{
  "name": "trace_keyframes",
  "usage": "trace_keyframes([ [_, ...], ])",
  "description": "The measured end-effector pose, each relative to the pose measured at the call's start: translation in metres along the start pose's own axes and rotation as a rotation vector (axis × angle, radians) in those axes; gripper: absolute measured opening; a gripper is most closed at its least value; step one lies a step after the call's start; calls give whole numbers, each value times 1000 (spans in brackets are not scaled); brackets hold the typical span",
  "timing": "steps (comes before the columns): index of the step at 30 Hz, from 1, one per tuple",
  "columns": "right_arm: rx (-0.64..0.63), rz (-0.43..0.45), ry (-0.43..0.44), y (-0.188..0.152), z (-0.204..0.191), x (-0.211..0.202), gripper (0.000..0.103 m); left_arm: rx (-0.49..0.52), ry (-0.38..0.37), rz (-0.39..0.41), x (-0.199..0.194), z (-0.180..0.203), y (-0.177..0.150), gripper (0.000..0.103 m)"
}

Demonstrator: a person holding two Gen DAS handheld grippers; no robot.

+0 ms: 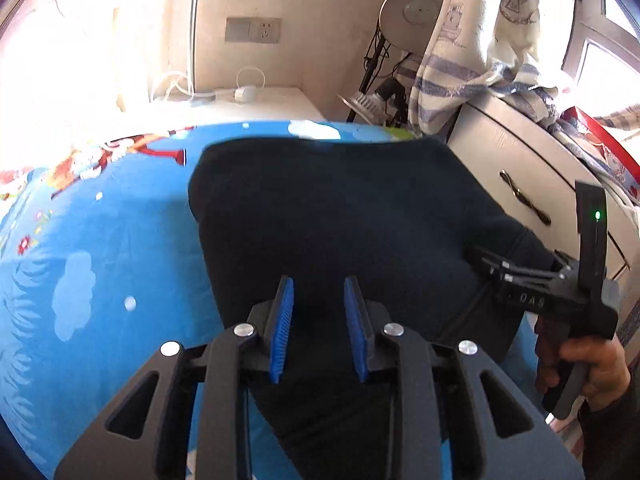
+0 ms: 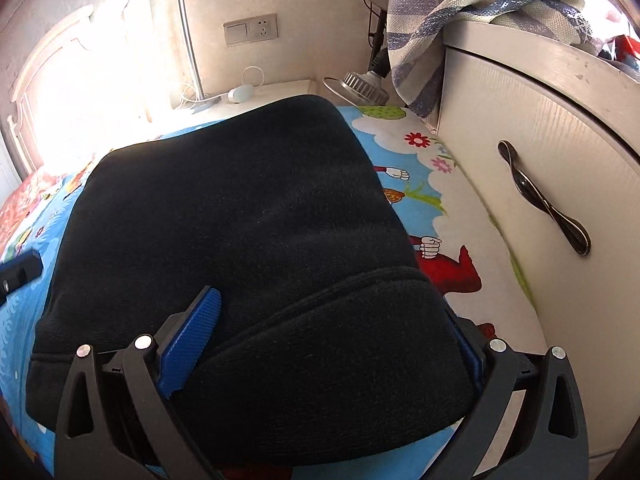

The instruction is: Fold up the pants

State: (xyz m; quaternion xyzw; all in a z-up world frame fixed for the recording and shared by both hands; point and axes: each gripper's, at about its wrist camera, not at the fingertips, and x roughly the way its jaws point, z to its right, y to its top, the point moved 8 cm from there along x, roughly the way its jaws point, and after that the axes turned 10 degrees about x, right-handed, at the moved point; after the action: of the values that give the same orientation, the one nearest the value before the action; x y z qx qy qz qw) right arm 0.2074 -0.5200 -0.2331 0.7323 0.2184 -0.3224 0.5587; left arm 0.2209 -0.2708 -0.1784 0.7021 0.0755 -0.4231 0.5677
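Dark navy pants (image 1: 340, 208) lie folded on a blue cartoon bedsheet (image 1: 120, 248). In the left wrist view my left gripper (image 1: 319, 284) hovers over their near part. Its blue pads (image 1: 282, 328) stand a narrow gap apart, and I see nothing pinched between them. My right gripper (image 2: 332, 308) stands wide open around the thick folded end of the pants (image 2: 320, 340), and the cloth hides most of its right pad. From the left wrist view, a hand (image 1: 592, 368) holds the right gripper (image 1: 492, 264) at the pants' right edge.
A white cabinet (image 2: 520, 140) with a dark handle (image 2: 544, 200) stands close along the bed's right side, with a striped towel (image 2: 432, 20) draped over it. Behind the bed are a white nightstand (image 1: 260, 104) with a charger, a fan (image 1: 412, 12) and a wall socket (image 1: 252, 30).
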Motion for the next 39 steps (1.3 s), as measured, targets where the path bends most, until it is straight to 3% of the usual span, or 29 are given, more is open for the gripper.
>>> trace_keyframes([
  [2, 1, -1, 2, -1, -1, 0, 97, 17, 35, 15, 6, -13, 27, 27],
  [4, 5, -6, 5, 0, -1, 1, 97, -35, 9, -9, 29, -30, 46, 27],
  [5, 7, -7, 7, -2, -1, 0, 97, -40, 25, -66, 49, -40, 48, 27],
  [7, 16, -11, 10, -2, -1, 0, 97, -24, 13, -262, 98, -50, 36, 28],
  [8, 15, -10, 10, -3, 0, -1, 97, -47, 47, -259, 100, -55, 41, 26],
  [10, 25, -10, 15, -3, 1, 0, 97, 17, 104, -197, 87, -38, 65, 22],
  [13, 26, -17, 10, -4, 0, -1, 97, 205, 35, -74, 71, 29, 105, 25],
  [15, 25, -26, 3, -4, -1, -2, 97, 283, -92, -36, 78, 77, 122, 25],
  [17, 27, -31, -4, -4, -1, -2, 97, 257, -277, -69, 101, 116, 131, 24],
  [18, 29, -31, -7, -5, -1, -3, 97, 258, -300, -99, 117, 127, 133, 23],
  [20, 37, -31, -13, -5, 0, -3, 97, 295, -268, -160, 152, 142, 134, 19],
  [23, 49, -41, -12, -5, 0, -2, 97, 267, -238, -197, 184, 142, 135, 16],
  [34, 56, -50, -16, -6, 1, -2, 97, 240, -210, -192, 196, 138, 137, 16],
  [37, 44, -54, -16, -7, 0, -4, 97, 189, -221, -178, 185, 131, 140, 16],
  [39, 50, -54, -14, -6, 0, -3, 97, 130, -184, -170, 162, 116, 137, 17],
])
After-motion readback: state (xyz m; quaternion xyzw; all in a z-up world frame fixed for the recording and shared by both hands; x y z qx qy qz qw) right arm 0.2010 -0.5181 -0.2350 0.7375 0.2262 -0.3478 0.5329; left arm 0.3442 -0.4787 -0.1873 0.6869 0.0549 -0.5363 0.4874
